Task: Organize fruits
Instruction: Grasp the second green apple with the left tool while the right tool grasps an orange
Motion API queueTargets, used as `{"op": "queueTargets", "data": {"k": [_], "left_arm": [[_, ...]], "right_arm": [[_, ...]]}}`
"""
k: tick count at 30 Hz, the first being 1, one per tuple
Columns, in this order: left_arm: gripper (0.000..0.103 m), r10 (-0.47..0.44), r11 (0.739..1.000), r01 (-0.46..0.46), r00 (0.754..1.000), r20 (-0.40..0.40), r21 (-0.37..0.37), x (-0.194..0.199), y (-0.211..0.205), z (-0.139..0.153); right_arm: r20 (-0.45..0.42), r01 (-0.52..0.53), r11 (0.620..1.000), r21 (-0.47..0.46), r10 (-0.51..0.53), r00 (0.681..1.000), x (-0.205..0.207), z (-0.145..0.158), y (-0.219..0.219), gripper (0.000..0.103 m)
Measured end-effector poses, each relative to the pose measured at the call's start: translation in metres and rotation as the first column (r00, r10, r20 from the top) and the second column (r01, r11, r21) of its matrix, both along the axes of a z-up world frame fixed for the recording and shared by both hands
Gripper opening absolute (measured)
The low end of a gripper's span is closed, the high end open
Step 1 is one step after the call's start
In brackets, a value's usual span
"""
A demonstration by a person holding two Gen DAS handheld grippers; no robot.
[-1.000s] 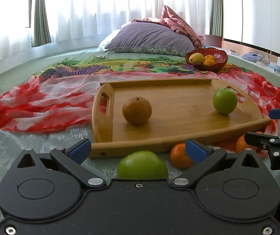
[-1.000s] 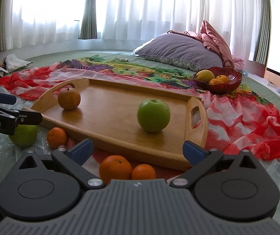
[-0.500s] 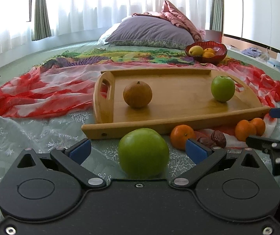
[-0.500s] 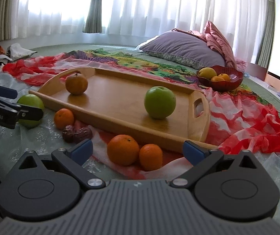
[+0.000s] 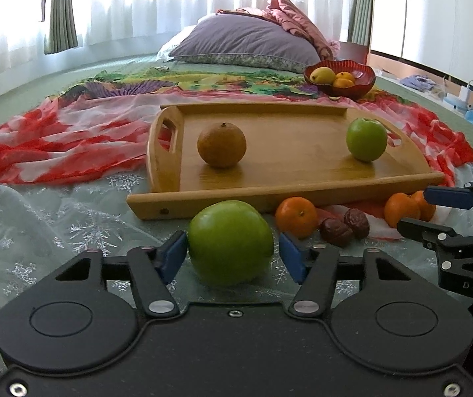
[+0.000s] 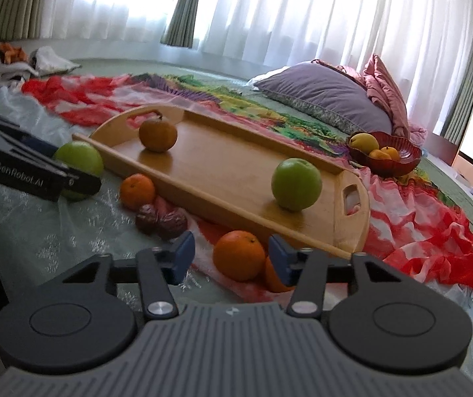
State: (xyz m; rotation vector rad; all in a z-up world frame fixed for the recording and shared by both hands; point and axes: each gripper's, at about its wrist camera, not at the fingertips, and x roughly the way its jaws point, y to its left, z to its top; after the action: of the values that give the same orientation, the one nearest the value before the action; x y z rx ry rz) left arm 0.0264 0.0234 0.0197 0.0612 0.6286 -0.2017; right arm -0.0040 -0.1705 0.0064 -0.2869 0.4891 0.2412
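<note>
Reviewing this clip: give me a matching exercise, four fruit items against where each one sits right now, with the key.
Items:
1. brown round fruit
2. yellow pear
3. two dark dates
4. near green apple

Places:
A. in the red bowl
B. on the wooden tray, at its left end in the left wrist view
C. between the left gripper fingers
D. on the cloth in front of the tray, beside a small orange

Pairs: 1-B, 2-A, 3-D, 4-C

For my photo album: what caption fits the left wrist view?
Left gripper straddling a green apple before a wooden tray of fruit.
</note>
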Motion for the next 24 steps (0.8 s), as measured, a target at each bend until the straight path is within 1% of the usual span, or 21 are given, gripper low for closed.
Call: {"op": "queueTargets", "data": {"k": [6, 12, 14, 16, 17, 18, 21, 24], "left_arm": [[0.057, 0.001, 1.0, -0.001, 1.0, -0.018, -0.003, 0.003, 0.002, -0.002], [0.055, 0.005, 1.0, -0.006, 0.999, -0.051, -0.02, 0.012, 0.002, -0.012], [0.055, 0.005, 1.0, -0.006, 0.999, -0.047, -0.017, 0.013, 0.001, -0.013], [0.055, 0.005, 1.0, -0.006, 0.999, -0.041, -0.007, 0.013, -0.001, -0.012], [0.055, 0.008, 1.0, -0.008, 0.999, -0.042, -0.008, 0.012, -0.001, -0.011], [0.055, 0.01, 1.0, -0.01, 0.999, -0.044, -0.012, 0.013, -0.001, -0.011], [0.055, 0.017, 0.999, -0.019, 0.998, -0.054, -0.035, 0.014, 0.002, -0.007], [0.055, 0.028, 0.998, -0.031, 0.998, -0.054, -0.055, 0.015, 0.006, -0.002]], "right_arm": [[-0.029, 0.015, 0.998, -0.053, -0.016, 0.999, 0.008, -0.004, 0.005, 0.063], [-0.045, 0.006, 0.994, -0.105, -0.011, 0.999, 0.022, -0.006, 0.013, 0.062], [-0.048, 0.017, 0.991, -0.13, -0.024, 0.999, 0.026, -0.006, 0.016, 0.059], [-0.053, 0.018, 0.99, -0.143, -0.026, 0.998, 0.028, -0.006, 0.018, 0.05], [-0.057, 0.014, 0.99, -0.143, -0.023, 0.998, 0.029, -0.005, 0.018, 0.044], [-0.066, 0.008, 0.991, -0.135, -0.017, 0.998, 0.03, -0.005, 0.018, 0.041], [-0.065, 0.015, 0.993, -0.117, -0.023, 0.998, 0.03, -0.003, 0.016, 0.04], [-0.053, 0.028, 0.998, -0.065, -0.031, 0.998, 0.029, 0.004, 0.009, 0.04]]}}
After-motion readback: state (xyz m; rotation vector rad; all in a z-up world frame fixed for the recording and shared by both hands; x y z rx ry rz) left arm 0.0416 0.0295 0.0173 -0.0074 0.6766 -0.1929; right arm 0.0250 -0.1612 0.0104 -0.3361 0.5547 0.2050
